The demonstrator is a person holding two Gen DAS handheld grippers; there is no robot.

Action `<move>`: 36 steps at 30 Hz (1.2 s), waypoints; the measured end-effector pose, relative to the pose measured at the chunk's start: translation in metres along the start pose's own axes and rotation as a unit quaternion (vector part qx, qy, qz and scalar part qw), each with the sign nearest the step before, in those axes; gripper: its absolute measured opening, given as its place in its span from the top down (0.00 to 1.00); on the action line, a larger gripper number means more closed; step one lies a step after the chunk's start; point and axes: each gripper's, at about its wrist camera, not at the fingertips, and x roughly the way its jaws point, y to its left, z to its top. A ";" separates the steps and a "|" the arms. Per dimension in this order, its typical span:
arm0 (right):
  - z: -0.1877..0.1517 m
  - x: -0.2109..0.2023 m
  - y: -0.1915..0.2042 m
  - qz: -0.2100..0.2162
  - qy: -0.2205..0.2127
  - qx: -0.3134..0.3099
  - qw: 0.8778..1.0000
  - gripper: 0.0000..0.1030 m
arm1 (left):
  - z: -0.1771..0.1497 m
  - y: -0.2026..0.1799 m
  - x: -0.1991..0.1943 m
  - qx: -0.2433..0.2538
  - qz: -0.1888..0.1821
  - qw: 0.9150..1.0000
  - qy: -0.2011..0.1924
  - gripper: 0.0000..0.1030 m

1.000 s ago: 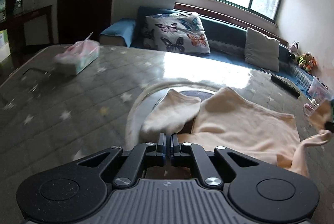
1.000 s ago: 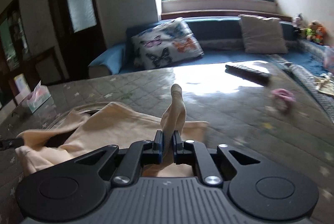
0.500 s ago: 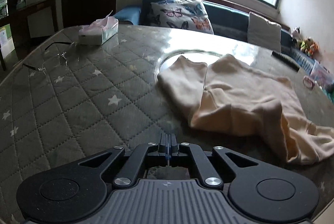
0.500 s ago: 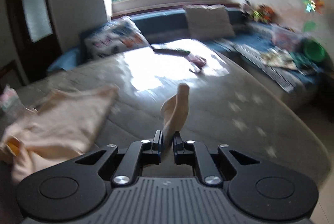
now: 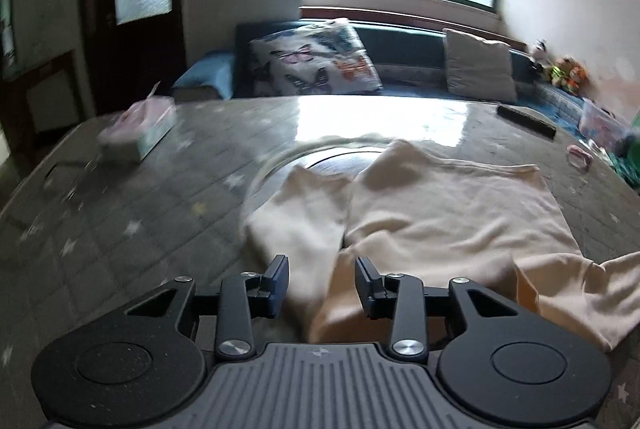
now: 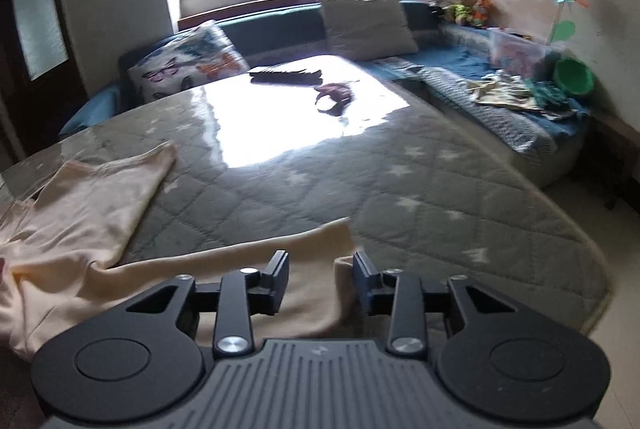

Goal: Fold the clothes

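A cream long-sleeved top point(image 5: 452, 213) lies spread on the quilted, star-patterned table point(image 5: 132, 225), one sleeve toward the near left, the other point(image 6: 240, 269) stretched to the near right. The left gripper point(image 5: 322, 279) has just opened; its jaws stand apart over the left sleeve, apparently not pinching it. The right gripper point(image 6: 320, 279) has likewise just opened, straddling the right sleeve's cuff. A tissue box point(image 5: 138, 127) sits far left, blurred.

Tissue box point(image 5: 138, 131) blurred; garment point(image 6: 80, 213) cut off left.
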 end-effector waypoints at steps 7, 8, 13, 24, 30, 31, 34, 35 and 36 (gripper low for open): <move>-0.002 0.011 0.024 0.025 0.012 -0.020 0.999 0.56 | 0.007 -0.019 0.049 0.075 0.006 0.997 0.026 0.62; -0.002 0.012 0.026 0.026 0.013 -0.023 0.999 0.55 | 0.007 -0.017 0.057 0.078 0.007 0.996 0.033 0.62; -0.002 0.017 0.032 0.027 0.021 -0.034 0.999 0.55 | 0.003 0.006 0.073 0.060 0.013 0.997 0.053 0.94; 0.000 -0.009 0.102 0.159 0.024 -0.155 0.975 0.55 | -0.018 0.066 0.016 -0.033 0.076 0.996 0.012 0.95; -0.011 -0.031 0.161 0.258 0.025 -0.272 0.927 0.54 | -0.036 0.068 -0.005 -0.004 0.070 0.997 0.015 0.93; -0.014 -0.034 0.168 0.268 0.026 -0.291 0.918 0.54 | -0.038 0.062 -0.013 0.019 0.053 0.998 0.006 0.93; -0.024 -0.038 0.189 0.291 0.029 -0.339 0.894 0.54 | -0.044 0.036 -0.033 0.102 0.001 0.995 -0.019 0.88; -0.029 -0.039 0.196 0.298 0.028 -0.355 0.886 0.54 | -0.046 0.026 -0.037 0.126 -0.016 0.992 -0.025 0.83; -0.035 -0.040 0.204 0.301 0.027 -0.372 0.878 0.55 | -0.048 0.016 -0.041 0.148 -0.032 0.988 -0.033 0.76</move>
